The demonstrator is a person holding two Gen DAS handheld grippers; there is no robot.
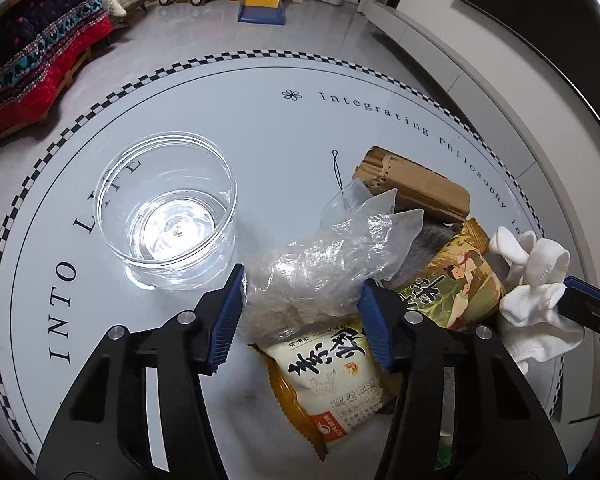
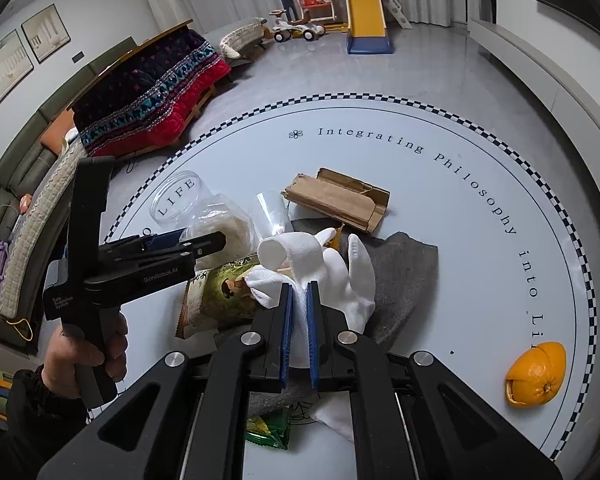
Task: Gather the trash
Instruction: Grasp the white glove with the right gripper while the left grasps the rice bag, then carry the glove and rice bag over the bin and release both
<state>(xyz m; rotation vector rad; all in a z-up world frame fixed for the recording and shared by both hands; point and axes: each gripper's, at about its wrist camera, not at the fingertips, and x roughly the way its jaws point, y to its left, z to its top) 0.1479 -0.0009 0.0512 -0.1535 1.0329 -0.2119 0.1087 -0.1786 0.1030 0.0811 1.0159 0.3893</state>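
My left gripper (image 1: 300, 304) is open, its blue pads on either side of a crumpled clear plastic bag (image 1: 320, 264) on the round white table (image 1: 260, 140). It also shows in the right wrist view (image 2: 204, 240). My right gripper (image 2: 299, 304) is shut on a white cloth (image 2: 332, 272), seen too in the left wrist view (image 1: 536, 292). A yellow-white snack wrapper (image 1: 332, 376), a green-brown wrapper (image 1: 452, 280) and torn brown cardboard (image 1: 416, 184) lie around them.
A clear glass jar (image 1: 172, 216) stands left of the bag. A grey cloth (image 2: 404, 272) lies under the white cloth. An orange peel (image 2: 538, 374) sits at the table's right edge. A small green wrapper (image 2: 270, 432) lies near my right gripper.
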